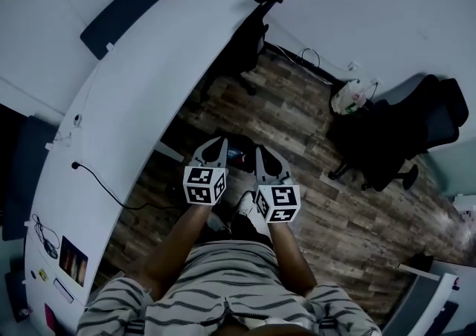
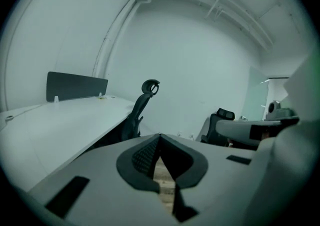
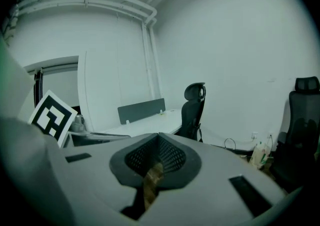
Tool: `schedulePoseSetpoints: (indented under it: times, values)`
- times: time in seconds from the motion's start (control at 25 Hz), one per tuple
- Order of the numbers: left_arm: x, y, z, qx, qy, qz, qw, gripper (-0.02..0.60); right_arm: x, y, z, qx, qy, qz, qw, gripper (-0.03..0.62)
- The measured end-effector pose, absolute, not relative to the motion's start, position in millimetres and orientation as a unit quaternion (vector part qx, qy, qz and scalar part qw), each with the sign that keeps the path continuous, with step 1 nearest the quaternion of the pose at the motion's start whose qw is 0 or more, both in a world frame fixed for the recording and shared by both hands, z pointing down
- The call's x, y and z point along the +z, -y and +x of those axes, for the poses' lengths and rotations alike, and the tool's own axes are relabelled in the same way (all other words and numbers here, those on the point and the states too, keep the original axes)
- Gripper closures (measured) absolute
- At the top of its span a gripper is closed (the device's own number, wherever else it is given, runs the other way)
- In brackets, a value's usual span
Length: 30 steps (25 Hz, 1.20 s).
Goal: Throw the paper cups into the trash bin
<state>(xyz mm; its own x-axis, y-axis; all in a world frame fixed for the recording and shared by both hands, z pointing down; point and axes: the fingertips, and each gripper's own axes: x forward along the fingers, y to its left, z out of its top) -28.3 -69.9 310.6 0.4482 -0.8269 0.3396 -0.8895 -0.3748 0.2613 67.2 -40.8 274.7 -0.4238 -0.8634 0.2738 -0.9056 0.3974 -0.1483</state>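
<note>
**Desk:** Where are the paper cups?

**Photographer:** No view shows one. The long white counter [image 1: 134, 89], curving from 12 o'clock round to 8 o'clock in the head view, carries only cables and small oddments. No trash bin is plainly in sight either. A dark shape [image 1: 236, 153] on the plank floor [image 1: 297, 126] sits between the two claws, but it is too dim to name.

**Desk:** And the claws?

**Photographer:** The left claw [image 2: 160, 136] is closed at the tips with nothing in it, and only floorboards show through the slit behind. The right claw [image 3: 159, 136] is closed and empty too. The person holds them side by side in front of the body, pointing towards 12 o'clock.

**Desk:** Why carry them like that?

**Photographer:** It looks like a resting or travelling pose, not a reach. With nothing held, the work is probably either finished or not begun.

**Desk:** Anything else?

**Photographer:** A black office chair [image 1: 401, 134] stands at 3 o'clock, and a white bag [image 1: 349, 97] sits by the wall at 2 o'clock.
</note>
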Motion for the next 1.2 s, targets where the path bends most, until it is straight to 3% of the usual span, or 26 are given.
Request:
schedulePoseSetpoints:
  times: [0.56, 1.2]
  values:
    - [255.6, 37.6, -29.6, 0.057, 0.499, 0.856, 0.119, 0.558, 234.2, 25.7, 62.5, 0.1, 0.852, 0.511, 0.051, 0.583]
    - [244.0, 6.9, -10.0, 0.035, 0.467, 0.879, 0.095, 0.558, 232.3, 4.9, 71.9, 0.081, 0.862, 0.5, 0.025, 0.583]
